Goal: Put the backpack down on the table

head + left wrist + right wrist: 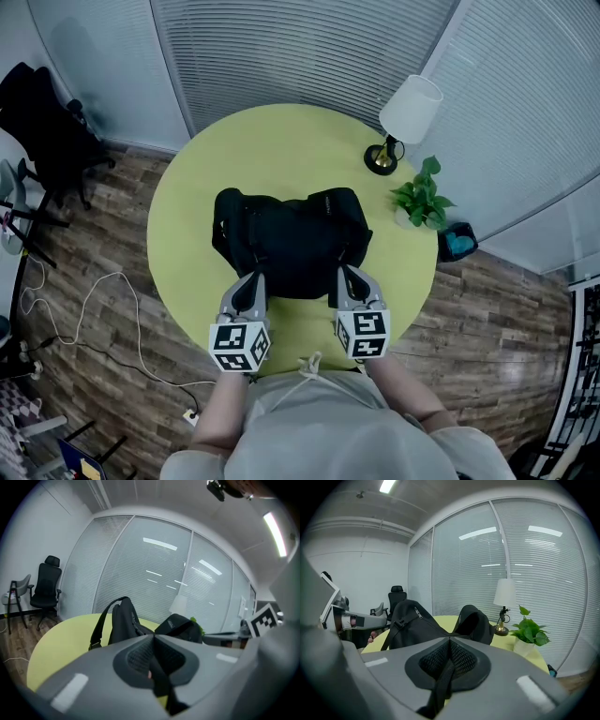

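The backpack (291,244) lies on the round yellow-green tabletop (281,141), its dark body slumped and spread across the near half of the surface; it appears to rest on the tabletop, though no view shows whether its full weight has settled there. The left hand-held gripper (251,281) meets the near left edge of the backpack; its jaws are fully closed on a black strap (161,686), which runs pinched between the two mesh pads. The right hand-held gripper (349,279) meets the near right edge of the backpack; its jaws are likewise fully closed, clamping a second strap (440,686). Judgement: the paired grip, one strap per side, keeps the load level and prevents the soft body from swinging or tipping during lowering; both hand-held grippers point slightly downward, consistent with a bag at or near rest. Beyond the backpack, on its far right, stand a lamp (408,117) and a potted plant (422,197), both apart from it; placement short of these avoids knocking them. An office chair (47,131) stands on the floor, well to the left of the backpack. Judgement: the remaining step is release of both straps.
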`<state>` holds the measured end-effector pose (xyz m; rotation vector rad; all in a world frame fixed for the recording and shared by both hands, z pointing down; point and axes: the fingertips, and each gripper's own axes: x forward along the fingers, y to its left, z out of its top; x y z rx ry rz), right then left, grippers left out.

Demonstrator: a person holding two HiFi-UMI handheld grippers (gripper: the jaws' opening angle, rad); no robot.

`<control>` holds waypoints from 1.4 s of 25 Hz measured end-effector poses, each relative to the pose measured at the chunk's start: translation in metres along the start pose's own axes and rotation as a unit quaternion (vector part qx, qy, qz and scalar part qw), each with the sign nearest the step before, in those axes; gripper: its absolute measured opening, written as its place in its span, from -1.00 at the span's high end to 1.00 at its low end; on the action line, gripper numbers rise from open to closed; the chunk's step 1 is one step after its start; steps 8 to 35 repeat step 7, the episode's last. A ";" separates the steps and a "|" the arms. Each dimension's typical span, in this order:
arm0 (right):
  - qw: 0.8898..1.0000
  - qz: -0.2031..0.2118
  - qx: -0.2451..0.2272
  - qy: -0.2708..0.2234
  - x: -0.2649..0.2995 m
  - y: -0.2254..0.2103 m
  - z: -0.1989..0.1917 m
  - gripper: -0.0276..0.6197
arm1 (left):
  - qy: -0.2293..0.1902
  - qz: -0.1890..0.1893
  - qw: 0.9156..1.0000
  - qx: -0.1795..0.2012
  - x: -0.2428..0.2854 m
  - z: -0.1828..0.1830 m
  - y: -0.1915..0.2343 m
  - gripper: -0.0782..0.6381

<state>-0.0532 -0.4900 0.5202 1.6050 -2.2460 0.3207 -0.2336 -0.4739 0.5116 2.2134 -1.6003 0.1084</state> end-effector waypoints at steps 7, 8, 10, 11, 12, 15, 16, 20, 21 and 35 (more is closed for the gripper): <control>1.000 0.005 -0.004 0.004 -0.002 0.003 -0.004 0.92 | 0.002 0.002 1.000 -0.001 -0.001 -0.001 -0.001 0.76; 1.000 0.005 -0.004 0.004 -0.002 0.003 -0.004 0.92 | 0.002 0.002 1.000 -0.001 -0.001 -0.001 -0.001 0.76; 1.000 0.005 -0.004 0.004 -0.002 0.003 -0.004 0.92 | 0.002 0.002 1.000 -0.001 -0.001 -0.001 -0.001 0.76; 1.000 0.005 -0.004 0.004 -0.002 0.003 -0.004 0.92 | 0.002 0.002 1.000 -0.001 -0.001 -0.001 -0.001 0.76; 1.000 0.005 -0.004 0.004 -0.002 0.003 -0.004 0.92 | 0.002 0.002 1.000 -0.001 -0.001 -0.001 -0.001 0.76; 1.000 0.005 -0.004 0.004 -0.002 0.003 -0.004 0.92 | 0.002 0.002 1.000 -0.001 -0.001 -0.001 -0.001 0.76; 1.000 0.005 -0.004 0.004 -0.002 0.003 -0.004 0.92 | 0.002 0.002 1.000 -0.001 -0.001 -0.001 -0.001 0.76; 1.000 0.005 -0.004 0.004 -0.002 0.003 -0.004 0.92 | 0.002 0.002 1.000 -0.001 -0.001 -0.001 -0.001 0.76; 1.000 0.005 -0.004 0.004 -0.002 0.003 -0.004 0.92 | 0.002 0.002 1.000 -0.001 -0.001 -0.001 -0.001 0.76; 1.000 0.005 -0.004 0.004 -0.002 0.003 -0.004 0.92 | 0.002 0.002 1.000 -0.001 -0.001 -0.001 -0.001 0.76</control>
